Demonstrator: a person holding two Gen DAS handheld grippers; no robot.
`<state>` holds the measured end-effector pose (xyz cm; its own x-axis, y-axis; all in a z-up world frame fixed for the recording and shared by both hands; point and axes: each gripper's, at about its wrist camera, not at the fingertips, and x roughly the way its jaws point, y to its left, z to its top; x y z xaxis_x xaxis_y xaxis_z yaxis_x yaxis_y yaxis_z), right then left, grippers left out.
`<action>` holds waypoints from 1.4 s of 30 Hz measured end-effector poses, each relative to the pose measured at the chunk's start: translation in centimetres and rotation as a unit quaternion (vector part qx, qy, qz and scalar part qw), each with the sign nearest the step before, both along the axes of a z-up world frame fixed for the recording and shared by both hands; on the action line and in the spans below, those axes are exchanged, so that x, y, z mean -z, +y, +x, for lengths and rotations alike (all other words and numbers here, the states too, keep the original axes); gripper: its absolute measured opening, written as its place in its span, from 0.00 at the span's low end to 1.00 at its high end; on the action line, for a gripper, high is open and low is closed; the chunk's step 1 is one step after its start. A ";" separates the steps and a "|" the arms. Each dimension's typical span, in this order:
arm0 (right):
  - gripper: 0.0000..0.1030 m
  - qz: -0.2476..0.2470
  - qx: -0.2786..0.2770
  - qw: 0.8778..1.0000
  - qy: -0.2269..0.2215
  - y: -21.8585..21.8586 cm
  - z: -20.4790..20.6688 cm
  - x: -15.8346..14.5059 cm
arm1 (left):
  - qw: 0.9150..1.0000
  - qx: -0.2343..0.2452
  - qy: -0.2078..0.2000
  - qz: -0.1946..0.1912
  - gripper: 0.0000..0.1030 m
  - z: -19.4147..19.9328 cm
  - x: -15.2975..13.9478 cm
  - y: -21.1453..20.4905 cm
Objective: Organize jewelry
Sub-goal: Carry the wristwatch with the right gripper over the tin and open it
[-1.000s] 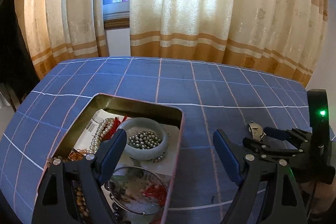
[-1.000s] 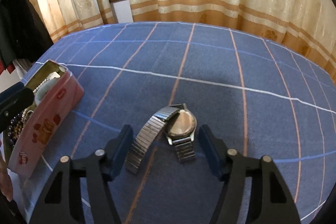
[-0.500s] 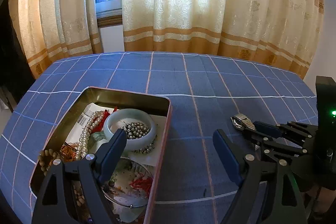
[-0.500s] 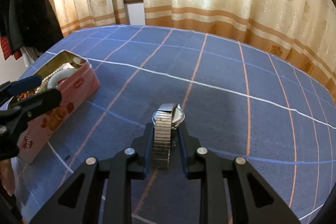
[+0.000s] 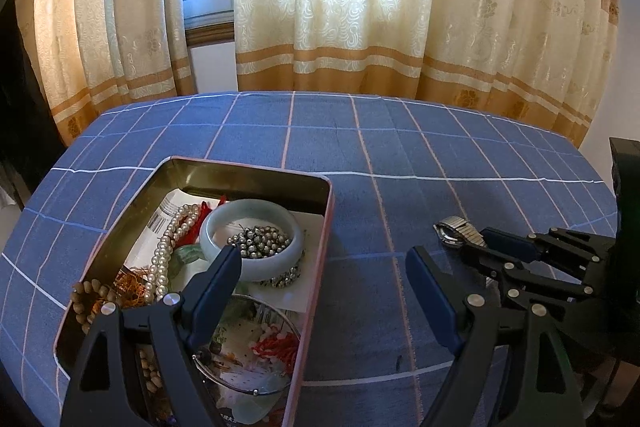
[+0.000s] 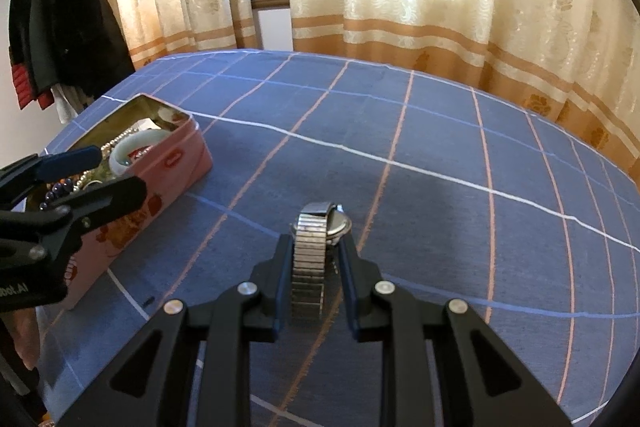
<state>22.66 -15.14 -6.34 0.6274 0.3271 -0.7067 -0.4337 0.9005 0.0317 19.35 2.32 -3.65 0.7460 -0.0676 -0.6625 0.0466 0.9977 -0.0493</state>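
A silver watch (image 6: 308, 267) with a stretch metal band stands on edge between the fingers of my right gripper (image 6: 316, 241), which is shut on it just above the blue checked cloth. In the left wrist view the same watch (image 5: 456, 233) sticks out of the right gripper (image 5: 476, 247) at the right. My left gripper (image 5: 324, 259) is open and holds nothing, its left finger over the pink tin (image 5: 248, 165). The tin holds a pale jade bangle (image 5: 224, 223), grey beads (image 5: 260, 241), a pearl strand (image 5: 164, 251) and wooden beads. The tin (image 6: 160, 167) lies left of the watch.
The blue checked tablecloth (image 6: 440, 131) covers a rounded table that ends at the cream and orange curtains (image 5: 360, 7). A dark jacket (image 6: 60, 27) hangs beyond the table's left edge. A thin wire bangle (image 5: 248, 347) lies in the tin's near end.
My right gripper's jaws came together on the watch, which went from lying flat with its band spread out to standing on edge between the fingers. The left gripper has hardly moved.
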 end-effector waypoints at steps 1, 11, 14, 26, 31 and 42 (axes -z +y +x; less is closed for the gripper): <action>0.25 0.000 -0.003 1.000 -0.001 0.2 0.0 -0.1 | 1.000 0.000 -0.003 -0.002 0.82 0.0 -0.1 0.0; 0.17 0.021 -0.038 0.998 -0.044 3.1 -0.8 -4.0 | 0.997 -0.052 -0.054 0.012 0.82 -1.5 -3.2 4.7; 0.17 0.019 -0.054 0.997 -0.059 5.0 -1.1 -5.4 | 0.996 -0.073 -0.053 0.000 0.82 -1.5 -3.6 7.1; 0.17 0.040 -0.096 0.990 -0.095 9.5 -2.1 -8.0 | 0.996 -0.074 -0.029 -0.029 0.82 -1.0 -1.3 9.3; 0.17 0.039 -0.108 0.985 -0.126 10.2 -3.1 -10.9 | 0.998 -0.041 -0.035 -0.040 0.82 -1.1 -1.7 7.8; 0.17 0.037 -0.161 0.980 -0.111 14.7 -3.4 -10.2 | 0.994 -0.105 -0.019 -0.024 0.82 -0.6 -0.9 11.8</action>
<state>19.26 -0.45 3.89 0.6181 0.5785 -0.5323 -0.6991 0.7141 -0.0357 18.79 14.14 -2.72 0.7714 0.0612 -0.6334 -0.1599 0.9821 -0.0999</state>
